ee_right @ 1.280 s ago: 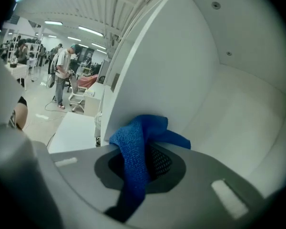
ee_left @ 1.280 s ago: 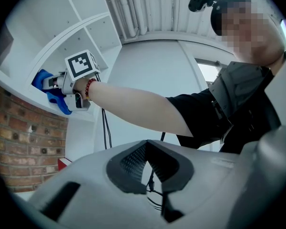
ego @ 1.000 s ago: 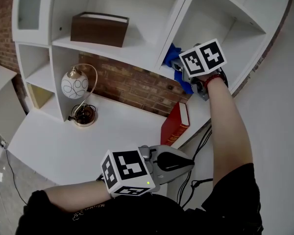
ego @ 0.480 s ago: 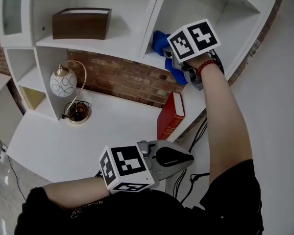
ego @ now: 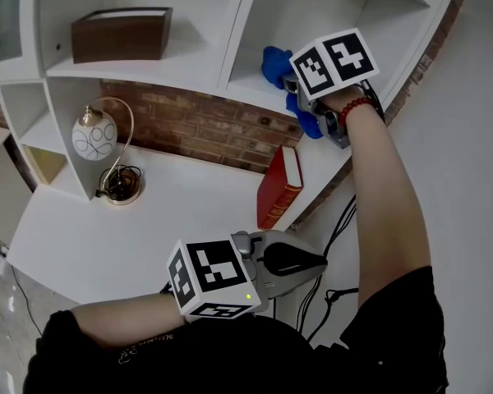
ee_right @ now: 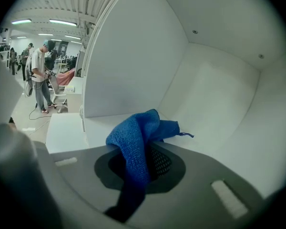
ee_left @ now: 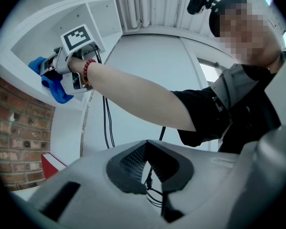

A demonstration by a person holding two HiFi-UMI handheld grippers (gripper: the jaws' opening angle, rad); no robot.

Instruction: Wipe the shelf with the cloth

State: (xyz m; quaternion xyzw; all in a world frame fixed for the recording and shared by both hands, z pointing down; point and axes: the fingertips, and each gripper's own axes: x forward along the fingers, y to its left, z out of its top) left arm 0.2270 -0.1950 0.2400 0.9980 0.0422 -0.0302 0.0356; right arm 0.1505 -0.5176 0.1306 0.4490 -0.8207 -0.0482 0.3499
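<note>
Blue cloth (ee_right: 138,137) is clamped in my right claw (ee_right: 144,165), bunched ahead of it to press the shelf (ee_right: 200,123); my left claw (ee_left: 148,163) rests closed, empty.

1. The cloth (ee_right: 139,136) sits between the jaws of the right gripper (ego: 294,93) and extends ahead of them onto the floor of the shelf (ego: 245,82) compartment.
2. Left of the right gripper, beyond the upright divider, a box (ego: 119,34) rests on the neighbouring shelf board.
3. Directly below the right gripper, a book (ego: 279,189) stands on the desk top (ego: 164,220).
4. The left gripper (ego: 312,263) is well below the right gripper, at the near edge of the desk top, just in front of the book.
5. A lamp (ego: 96,135) stands on the desk top far to the left of both grippers, beneath the box.
</note>
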